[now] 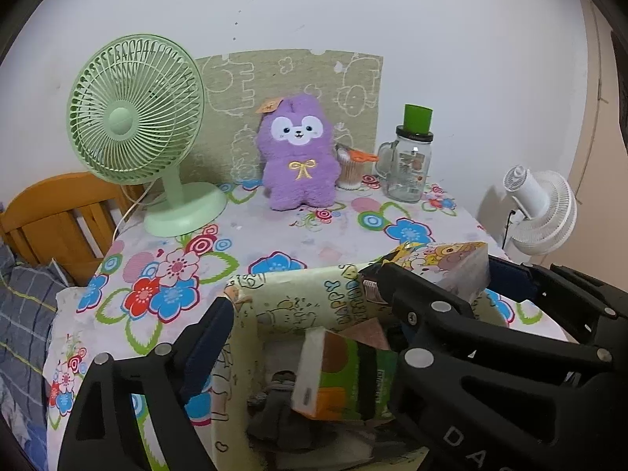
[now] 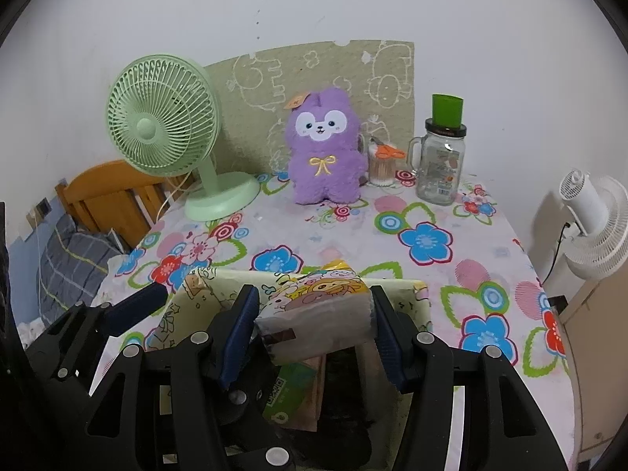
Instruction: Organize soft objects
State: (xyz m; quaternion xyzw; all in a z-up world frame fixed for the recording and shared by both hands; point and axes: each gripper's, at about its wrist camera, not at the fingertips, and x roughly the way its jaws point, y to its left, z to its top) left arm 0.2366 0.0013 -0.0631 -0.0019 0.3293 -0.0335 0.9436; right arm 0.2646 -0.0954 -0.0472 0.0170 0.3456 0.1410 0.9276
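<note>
From the left wrist view, the left gripper [image 1: 310,325] straddles the near wall of a paper-covered storage box [image 1: 298,298], its fingers spread with nothing between them but the box rim. Inside the box lie a green and orange tissue pack [image 1: 337,376] and something dark and soft, too blurred to name. At the right edge of the box, a cartoon-print tissue pack [image 1: 443,263] hangs above the opening, pinched by the other tool. A purple plush toy [image 1: 298,157] sits well apart at the back of the floral table [image 1: 412,231], between a green desk fan [image 1: 135,117] and a glass jar [image 1: 408,168].

From the right wrist view, the right gripper [image 2: 314,329] has both blue pads pressed into the sides of the cartoon-print pack, which bulges slightly between them, over the box.

To do this step well, I judge the left tool should steady the box wall while the right lowers the pack into the free space beside the green pack, letting go only once it rests. The plush is probably next.
</note>
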